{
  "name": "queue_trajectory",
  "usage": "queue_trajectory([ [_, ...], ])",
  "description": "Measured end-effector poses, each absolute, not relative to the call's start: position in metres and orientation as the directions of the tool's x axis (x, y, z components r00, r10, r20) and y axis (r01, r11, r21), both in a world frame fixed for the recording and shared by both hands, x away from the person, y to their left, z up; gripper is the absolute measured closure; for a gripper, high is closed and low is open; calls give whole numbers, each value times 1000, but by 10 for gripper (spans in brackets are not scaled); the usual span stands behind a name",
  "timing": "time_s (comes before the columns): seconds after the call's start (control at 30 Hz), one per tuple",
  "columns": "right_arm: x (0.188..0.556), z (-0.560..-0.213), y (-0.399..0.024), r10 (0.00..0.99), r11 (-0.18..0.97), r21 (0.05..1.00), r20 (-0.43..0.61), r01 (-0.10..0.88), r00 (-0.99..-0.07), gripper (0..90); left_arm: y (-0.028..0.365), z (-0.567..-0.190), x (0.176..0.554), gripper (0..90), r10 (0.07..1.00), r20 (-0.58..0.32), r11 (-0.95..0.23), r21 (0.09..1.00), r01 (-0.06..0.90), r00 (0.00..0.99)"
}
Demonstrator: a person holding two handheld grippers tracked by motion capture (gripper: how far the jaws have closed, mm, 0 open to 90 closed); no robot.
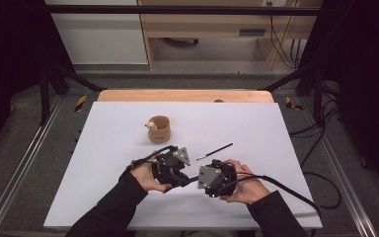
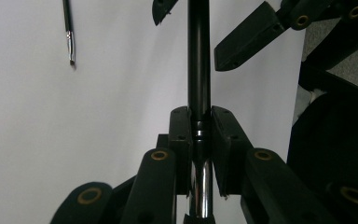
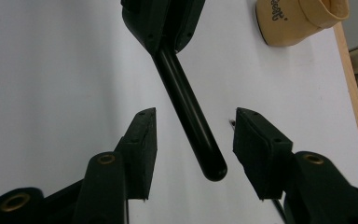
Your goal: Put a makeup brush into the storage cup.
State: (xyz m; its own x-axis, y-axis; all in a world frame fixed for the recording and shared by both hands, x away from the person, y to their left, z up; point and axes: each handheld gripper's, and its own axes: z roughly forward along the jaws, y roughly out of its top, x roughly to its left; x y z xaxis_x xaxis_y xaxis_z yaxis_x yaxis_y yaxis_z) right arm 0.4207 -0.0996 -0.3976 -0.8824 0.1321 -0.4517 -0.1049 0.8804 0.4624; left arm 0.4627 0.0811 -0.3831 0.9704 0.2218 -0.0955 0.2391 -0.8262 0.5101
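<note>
White table (image 1: 103, 197): wooden cup (image 1: 159, 129) far of centre, small brush (image 1: 214, 151) lying loose right of it, well apart from both hands.

Left gripper (image 2: 199, 122): clamped narrow on black brush handle (image 2: 198, 56) at chrome ferrule, handle projecting toward your right hand.

Right gripper (image 3: 193, 137): half-wide, handle end (image 3: 213, 170) between pads, no contact yet.

Before you close: centre handle between jaws, slide further on so pads take shaft, not rounded tip. Keep left clamp firm until right bites. Handle glossy, likely slippery.
</note>
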Motion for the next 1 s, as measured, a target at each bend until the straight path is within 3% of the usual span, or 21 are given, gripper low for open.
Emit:
queue_trajectory([
  [1.0,417,-405,-93,47,894,409,-498,-186,-866,701,73,-385,460,784,206,-118,-825,513,237,971],
])
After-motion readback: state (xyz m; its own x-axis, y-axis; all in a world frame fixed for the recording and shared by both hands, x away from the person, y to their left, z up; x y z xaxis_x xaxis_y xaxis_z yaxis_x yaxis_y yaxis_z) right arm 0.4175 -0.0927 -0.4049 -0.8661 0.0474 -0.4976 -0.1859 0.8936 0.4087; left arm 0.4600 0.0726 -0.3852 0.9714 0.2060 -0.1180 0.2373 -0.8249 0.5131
